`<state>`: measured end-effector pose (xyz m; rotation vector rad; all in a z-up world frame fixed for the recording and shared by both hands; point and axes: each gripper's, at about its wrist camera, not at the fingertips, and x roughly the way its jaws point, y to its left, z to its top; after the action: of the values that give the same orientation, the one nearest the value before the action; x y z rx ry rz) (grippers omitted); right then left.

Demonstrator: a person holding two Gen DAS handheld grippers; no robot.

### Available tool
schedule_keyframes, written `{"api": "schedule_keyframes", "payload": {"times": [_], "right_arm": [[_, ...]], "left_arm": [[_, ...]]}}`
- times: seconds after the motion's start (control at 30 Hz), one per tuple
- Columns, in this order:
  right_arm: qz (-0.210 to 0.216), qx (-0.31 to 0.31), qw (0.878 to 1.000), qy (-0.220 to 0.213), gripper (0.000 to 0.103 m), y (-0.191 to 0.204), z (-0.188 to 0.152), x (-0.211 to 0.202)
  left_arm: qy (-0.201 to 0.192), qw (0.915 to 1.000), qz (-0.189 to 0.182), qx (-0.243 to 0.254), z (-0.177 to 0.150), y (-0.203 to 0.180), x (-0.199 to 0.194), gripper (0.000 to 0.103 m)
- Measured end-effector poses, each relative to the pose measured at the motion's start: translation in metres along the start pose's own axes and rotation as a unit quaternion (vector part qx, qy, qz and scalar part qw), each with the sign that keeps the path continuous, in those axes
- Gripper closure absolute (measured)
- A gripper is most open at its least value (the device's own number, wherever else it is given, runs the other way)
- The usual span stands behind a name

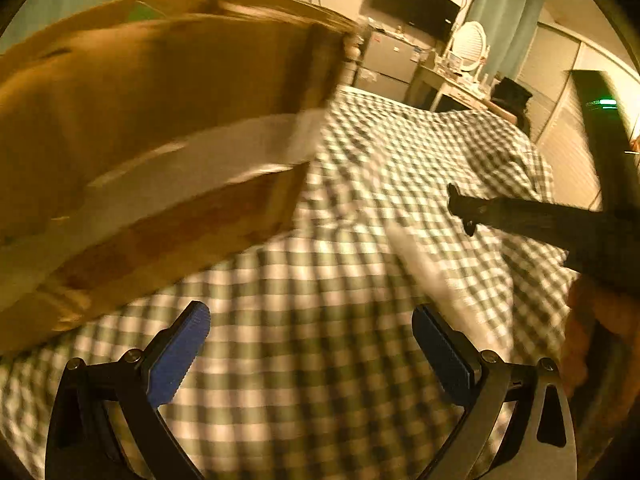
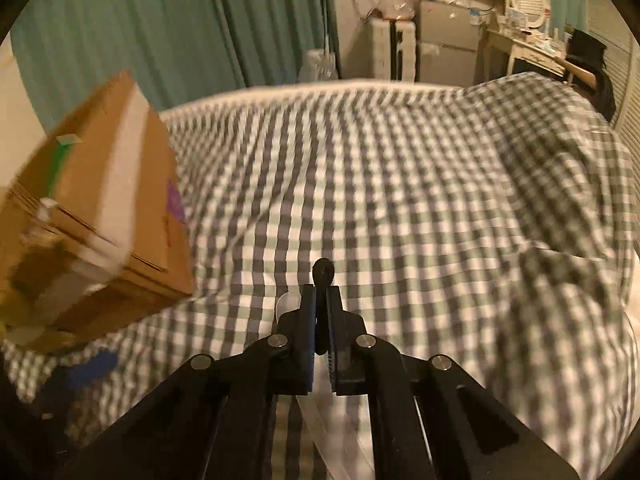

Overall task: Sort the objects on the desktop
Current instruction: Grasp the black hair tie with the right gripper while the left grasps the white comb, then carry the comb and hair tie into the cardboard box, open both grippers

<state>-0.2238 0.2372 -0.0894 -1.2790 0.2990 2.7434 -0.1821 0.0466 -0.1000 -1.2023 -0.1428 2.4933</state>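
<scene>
- While motion blur softens both views, the largest thing is the bed's green-and-white checked quilt (image 2: 400, 200), which fills the middle of each frame and bunches into a rumpled mound at the right of the right wrist view.
- Next in size, a brown corrugated cardboard box (image 1: 152, 128) with a pale tape strip across it rests on the quilt at the left; it looms close and tilted in the left wrist view and sits further off in the right wrist view (image 2: 100, 216), with green and purple patches on its sides.
- Teal curtains (image 2: 160, 32) hang behind the bed, and a cream dressing table with an oval white mirror (image 1: 472, 46) stands at the far wall.
- Over the quilt hovers the left gripper (image 1: 312, 344), pointing forward just right of the box, its blue-padded fingers (image 1: 180, 352) spread wide apart with only quilt between them.
- Level above the bedding, the right gripper (image 2: 320, 320) points across the bed, its jaws clenched on a slim black object (image 2: 323, 272) whose rounded end pokes out past the tips.
- From the left wrist view, that black object (image 1: 460, 204) juts in from the right edge beyond the gripper holding it, well apart from the box; what it is cannot be told.
- Something pale and translucent (image 2: 290, 302) shows just beside the right gripper's tips, too blurred to identify.
</scene>
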Motion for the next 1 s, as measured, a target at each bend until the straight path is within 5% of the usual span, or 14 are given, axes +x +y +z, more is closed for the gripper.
{"api": "schedule_keyframes", "payload": {"times": [0.3, 0.4, 0.43, 0.5, 0.53, 0.67, 1.0], "right_arm": [[0.025, 0.052, 0.997, -0.051, 0.098, -0.029, 0.002, -0.053], [0.032, 0.059, 0.996, -0.053, 0.098, -0.032, 0.003, -0.054], [0.033, 0.059, 0.996, -0.054, 0.098, -0.032, 0.003, -0.054], [0.041, 0.064, 0.996, -0.056, 0.098, -0.035, 0.004, -0.055], [0.047, 0.069, 0.995, -0.055, 0.098, -0.037, 0.001, -0.055], [0.065, 0.077, 0.993, -0.054, 0.098, -0.036, -0.005, -0.060], [0.099, 0.047, 0.993, -0.047, 0.098, -0.002, -0.037, -0.087]], "left_arm": [[0.066, 0.9952, -0.073, 0.007, 0.002, -0.067, 0.049, 0.005], [0.064, 0.9948, -0.071, 0.037, 0.001, -0.086, 0.061, 0.027], [0.060, 0.9948, -0.064, 0.051, 0.000, -0.091, 0.063, 0.057], [0.062, 0.9947, -0.047, 0.067, 0.000, -0.096, 0.065, 0.071], [0.062, 0.9946, -0.048, 0.067, 0.000, -0.095, 0.064, 0.092], [0.062, 0.9955, -0.042, 0.058, 0.002, -0.085, 0.056, 0.099], [0.003, 0.9958, -0.066, 0.063, -0.008, -0.065, -0.021, 0.100]]}}
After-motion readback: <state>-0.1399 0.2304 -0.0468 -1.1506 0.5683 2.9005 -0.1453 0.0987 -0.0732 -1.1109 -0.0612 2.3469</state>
